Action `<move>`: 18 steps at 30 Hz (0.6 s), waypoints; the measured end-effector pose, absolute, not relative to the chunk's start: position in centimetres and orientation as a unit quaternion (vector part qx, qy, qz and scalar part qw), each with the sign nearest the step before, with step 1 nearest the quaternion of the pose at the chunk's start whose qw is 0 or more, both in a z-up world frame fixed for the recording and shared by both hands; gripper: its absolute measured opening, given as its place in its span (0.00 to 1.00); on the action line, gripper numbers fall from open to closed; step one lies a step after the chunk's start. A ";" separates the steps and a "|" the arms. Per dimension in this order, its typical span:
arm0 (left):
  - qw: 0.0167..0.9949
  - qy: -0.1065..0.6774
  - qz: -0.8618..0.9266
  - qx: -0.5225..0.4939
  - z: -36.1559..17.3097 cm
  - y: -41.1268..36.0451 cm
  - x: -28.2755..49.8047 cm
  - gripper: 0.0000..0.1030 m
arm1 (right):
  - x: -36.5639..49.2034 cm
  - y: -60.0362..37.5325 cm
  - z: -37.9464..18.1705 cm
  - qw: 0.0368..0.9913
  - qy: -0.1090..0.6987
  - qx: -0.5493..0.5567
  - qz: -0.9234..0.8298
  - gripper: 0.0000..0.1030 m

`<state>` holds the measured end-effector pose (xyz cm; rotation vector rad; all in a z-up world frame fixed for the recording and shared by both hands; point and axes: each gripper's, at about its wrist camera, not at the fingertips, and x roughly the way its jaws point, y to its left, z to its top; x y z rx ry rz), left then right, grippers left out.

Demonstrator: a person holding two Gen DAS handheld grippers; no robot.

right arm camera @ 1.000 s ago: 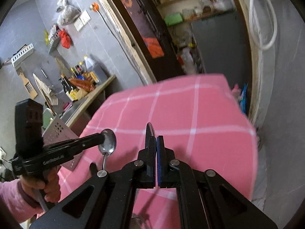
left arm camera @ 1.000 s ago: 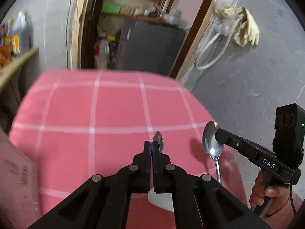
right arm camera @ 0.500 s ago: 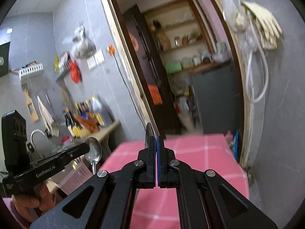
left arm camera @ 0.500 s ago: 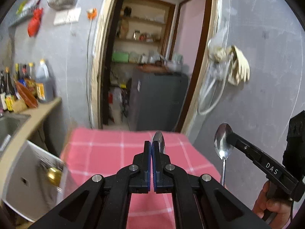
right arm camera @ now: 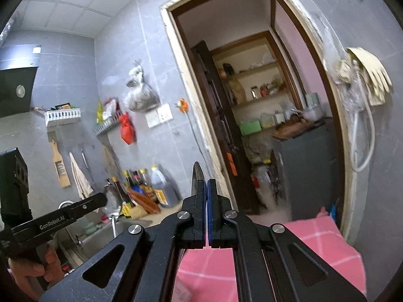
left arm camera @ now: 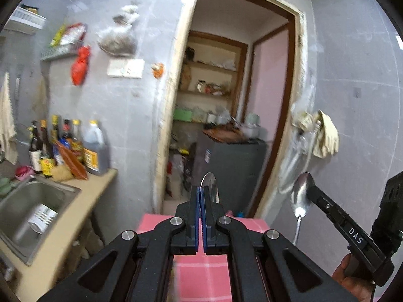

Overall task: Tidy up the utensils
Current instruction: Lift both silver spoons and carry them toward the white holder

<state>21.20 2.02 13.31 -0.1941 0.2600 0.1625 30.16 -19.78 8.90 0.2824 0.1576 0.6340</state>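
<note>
two spoons held aloft

left gripper [left arm camera: 200, 196] has its jaws clamped on a spoon [left arm camera: 211, 185], bowl upward, above the near pink checked worktop [left arm camera: 201, 276]. right gripper [right arm camera: 205, 188] grips a second spoon [left arm camera: 301, 196] (seen edge-on in its own camera). sink [left arm camera: 30, 201] lies left, doorway [left arm camera: 234, 100] far ahead.

Left wrist view. The black two-finger left gripper [left arm camera: 200, 196] is clamped on a steel spoon [left arm camera: 211, 185] whose bowl stands above its blue-lined pads. At right, the black right gripper [left arm camera: 311, 191], held in a hand [left arm camera: 352, 280], grips a second shiny steel spoon [left arm camera: 300, 197] by its bowl, handle hanging down. Below lies a pink checked cloth [left arm camera: 201, 276]; at left, a stainless steel sink [left arm camera: 27, 206] and dark sauce bottles [left arm camera: 65, 146] on a beige counter [left arm camera: 75, 221].
</note>
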 end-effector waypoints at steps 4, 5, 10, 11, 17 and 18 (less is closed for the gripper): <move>0.983 0.110 0.118 -0.088 13.4 5.0 19.3 0.02 | 29.2 -16.7 9.4 0.936 0.054 0.143 0.318 0.02; 0.982 0.105 0.131 -0.082 13.2 5.8 18.9 0.02 | 29.0 -15.8 9.4 0.937 0.046 0.140 0.316 0.02; 0.980 0.092 0.168 -0.057 11.8 7.7 18.3 0.02 | 28.1 -11.8 8.5 0.945 0.013 0.117 0.306 0.02; 0.979 0.089 0.175 -0.051 11.2 8.0 18.4 0.02 | 27.9 -11.0 8.2 0.947 0.008 0.109 0.302 0.02; 0.978 0.076 0.191 -0.029 7.9 8.8 19.1 0.02 | 26.9 -7.5 4.8 0.955 -0.018 0.068 0.289 0.02; 0.978 0.076 0.191 -0.028 7.4 8.9 19.3 0.02 | 26.8 -7.2 4.1 0.955 -0.017 0.062 0.289 0.02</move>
